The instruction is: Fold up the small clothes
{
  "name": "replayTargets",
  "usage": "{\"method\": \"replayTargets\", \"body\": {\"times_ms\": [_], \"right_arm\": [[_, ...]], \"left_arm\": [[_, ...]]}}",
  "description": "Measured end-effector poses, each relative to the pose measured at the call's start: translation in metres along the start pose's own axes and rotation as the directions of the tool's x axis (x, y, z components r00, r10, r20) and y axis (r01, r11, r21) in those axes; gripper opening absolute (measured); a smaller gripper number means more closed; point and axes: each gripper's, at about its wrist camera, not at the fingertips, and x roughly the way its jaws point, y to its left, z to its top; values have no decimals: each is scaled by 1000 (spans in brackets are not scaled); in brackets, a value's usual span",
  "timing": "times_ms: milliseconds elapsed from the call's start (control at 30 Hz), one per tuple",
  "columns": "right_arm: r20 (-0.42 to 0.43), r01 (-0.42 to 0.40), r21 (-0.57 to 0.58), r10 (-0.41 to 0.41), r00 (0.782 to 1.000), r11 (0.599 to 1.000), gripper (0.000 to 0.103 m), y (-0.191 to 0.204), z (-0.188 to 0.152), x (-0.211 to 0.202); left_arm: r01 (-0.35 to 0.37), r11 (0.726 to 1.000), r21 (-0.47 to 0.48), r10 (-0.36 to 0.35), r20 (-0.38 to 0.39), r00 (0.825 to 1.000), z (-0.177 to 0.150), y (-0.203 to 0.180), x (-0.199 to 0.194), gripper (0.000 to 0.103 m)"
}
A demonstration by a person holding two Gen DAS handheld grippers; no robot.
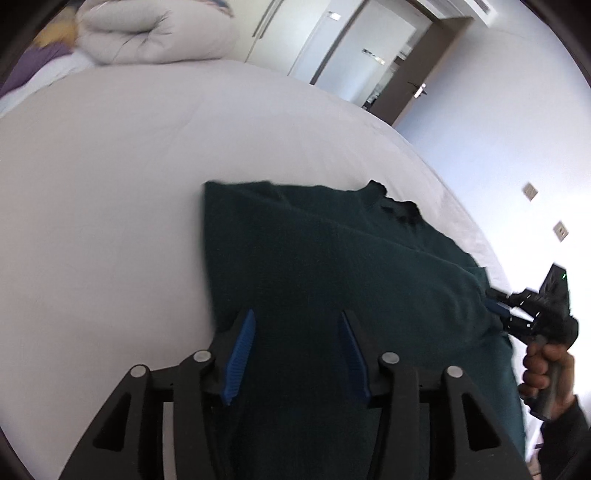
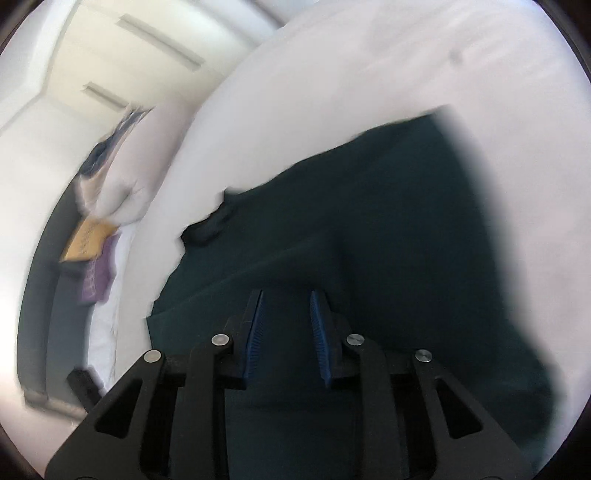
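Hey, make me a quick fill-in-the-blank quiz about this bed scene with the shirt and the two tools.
1. The shirt lying on the white bed is dark ____ in colour.
2. The pads on the left tool are coloured ____.
3. In the left wrist view, the right tool reaches the shirt's ____ edge.
4. The rolled duvet at the far end of the bed is ____.

Missing words: green; blue; right; white

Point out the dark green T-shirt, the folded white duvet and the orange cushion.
Dark green T-shirt point(image 1: 332, 258): left wrist view, on the middle of its chest.
Folded white duvet point(image 1: 155, 33): left wrist view, on its bulging top roll.
Orange cushion point(image 2: 86, 238): right wrist view, on its flat face.
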Motion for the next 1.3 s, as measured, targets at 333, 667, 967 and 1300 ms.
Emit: {"method": "replayTargets", "body": {"times_ms": [333,667,967,1300], "right_arm": [[41,-29,-144,35,999,989,27,-31,-105,-157],[52,58,-137,-51,997,989,79,-125,-232,-268],[-62,34,-19,-35,997,999,78,-177,-266,-269],[-137,-110,131,128,982,985,73,-189,-265,-267]], "left_arm": [[38,987,-154,-48,-61,997,-122,12,-111,89],[1,997,-83,-18,-204,979,-191,-6,-136,88],[53,991,-124,-86,-276,957,-203,-9,-132,88],[127,961,-245,-207,-337,918,-207,3,-130,78]]}}
